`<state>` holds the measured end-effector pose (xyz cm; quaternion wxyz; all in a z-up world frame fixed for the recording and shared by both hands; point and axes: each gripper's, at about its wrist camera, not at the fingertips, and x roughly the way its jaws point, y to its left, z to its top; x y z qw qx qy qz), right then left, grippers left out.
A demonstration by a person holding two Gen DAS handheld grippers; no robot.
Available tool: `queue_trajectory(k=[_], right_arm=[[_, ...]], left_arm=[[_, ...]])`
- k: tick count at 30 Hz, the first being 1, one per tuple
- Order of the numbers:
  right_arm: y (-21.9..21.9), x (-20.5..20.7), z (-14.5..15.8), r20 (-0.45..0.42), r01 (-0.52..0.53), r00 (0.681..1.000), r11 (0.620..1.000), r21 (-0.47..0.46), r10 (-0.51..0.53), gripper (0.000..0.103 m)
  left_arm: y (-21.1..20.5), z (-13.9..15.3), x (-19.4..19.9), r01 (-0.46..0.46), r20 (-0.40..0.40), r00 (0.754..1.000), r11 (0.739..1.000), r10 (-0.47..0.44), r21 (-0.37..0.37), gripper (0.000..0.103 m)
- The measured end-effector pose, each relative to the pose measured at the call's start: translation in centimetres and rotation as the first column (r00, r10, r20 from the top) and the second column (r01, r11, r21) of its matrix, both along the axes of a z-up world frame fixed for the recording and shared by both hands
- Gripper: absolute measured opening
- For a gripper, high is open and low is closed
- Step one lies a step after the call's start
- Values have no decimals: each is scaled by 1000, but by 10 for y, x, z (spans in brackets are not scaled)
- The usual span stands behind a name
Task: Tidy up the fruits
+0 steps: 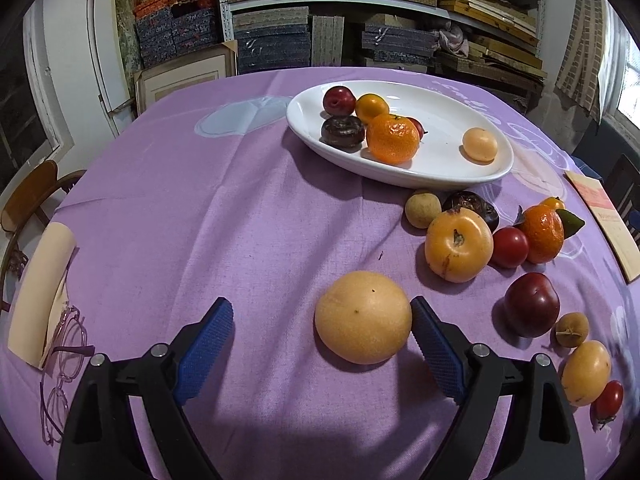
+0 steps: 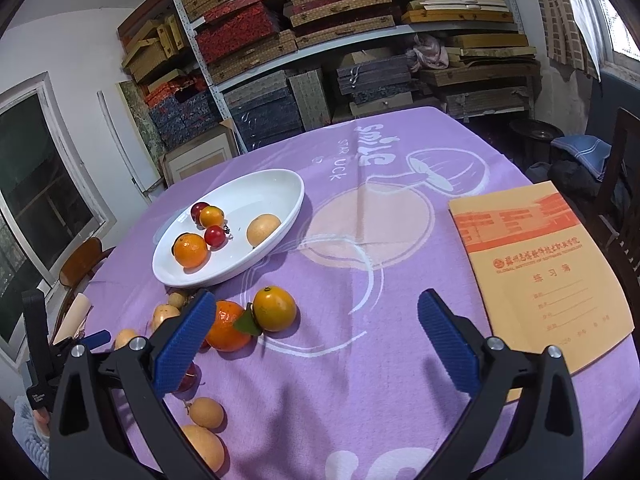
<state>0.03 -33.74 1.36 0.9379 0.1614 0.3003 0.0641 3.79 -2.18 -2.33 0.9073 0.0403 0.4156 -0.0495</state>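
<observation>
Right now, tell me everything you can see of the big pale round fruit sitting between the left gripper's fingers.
The big pale fruit is round, yellowish-tan, with matte, finely pitted skin and two small dark specks on top. It looks whole and rests on the purple tablecloth, apart from the other loose fruit. It sits between the fingers of the left gripper. The blue pad on the picture's right lies at its side; contact is unclear. The other pad stands well clear. No stem shows.

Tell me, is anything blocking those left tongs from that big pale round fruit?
Nothing visible does. The left tongs stand open around the pale round fruit, with only bare purple cloth between them; its right side sits against one pad.
</observation>
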Motion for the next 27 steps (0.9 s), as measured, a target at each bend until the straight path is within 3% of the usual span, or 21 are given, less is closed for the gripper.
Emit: queue_trajectory(k=[4, 6, 8, 18, 27], right_arm=[[1, 0, 0, -4, -3, 1000, 1000, 0, 3, 99], [3, -1, -1, -5, -7, 1000, 1000, -4, 7, 99], [4, -1, -1, -6, -10, 1000, 1000, -8, 10, 99], [12, 2, -3, -25, -43, 999, 999, -32, 42, 99], [43, 0, -6, -52, -157, 987, 977, -141, 152, 99]], left_arm=[[-4, -3, 1, 28, -4, 1000, 1000, -28, -10, 79], [-6, -4, 2, 50, -14, 999, 998, -51, -23, 66], [-6, -4, 2, 62, -16, 998, 997, -63, -35, 62], [-9, -5, 9, 85, -26, 996, 994, -87, -69, 50], [-3, 0, 2, 101, -7, 995, 992, -102, -81, 48]])
